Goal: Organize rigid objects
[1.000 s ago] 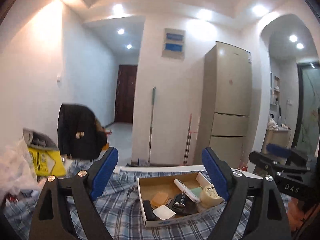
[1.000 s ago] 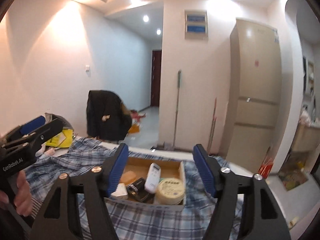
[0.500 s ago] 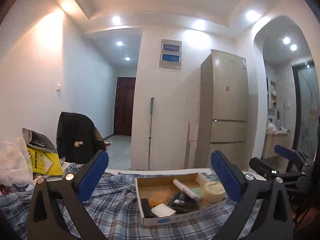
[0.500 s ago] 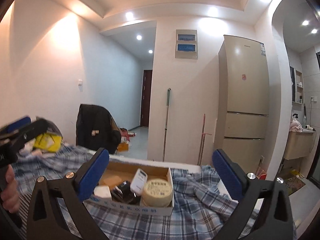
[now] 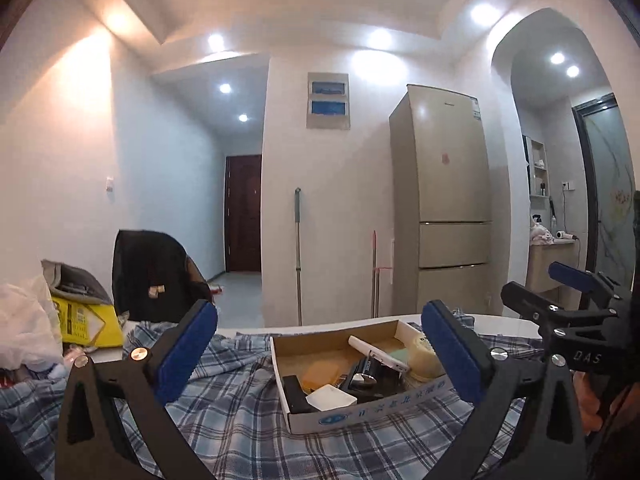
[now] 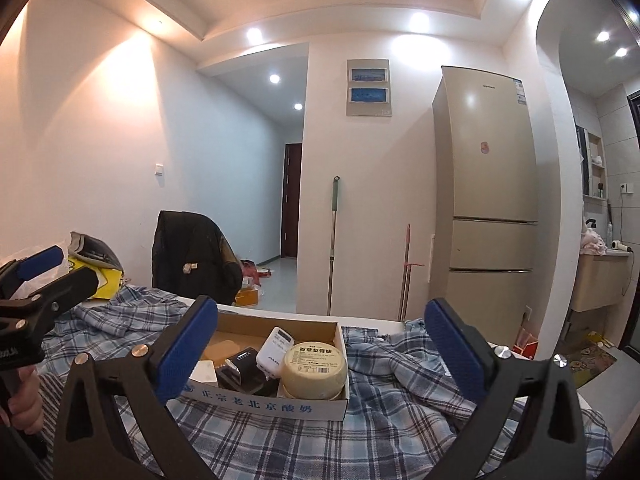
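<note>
Left gripper and right gripper: both spread wide, nothing between the pads. Cardboard box of small items rests on the plaid-covered bench.

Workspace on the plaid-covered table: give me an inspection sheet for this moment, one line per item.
Surface: table under a rumpled blue plaid cloth.
Job's things: open cardboard box holding a round yellow tub, white remote, black items, a white block and an orange block.
Clutter: yellow bag and white plastic bag at the table's left end.
Grippers: left gripper and right gripper both open, holding nothing, box ahead of each.
Cables: nothing seen on the table.
Surroundings: fridge, mop, jacket-draped chair, dark door.
</note>
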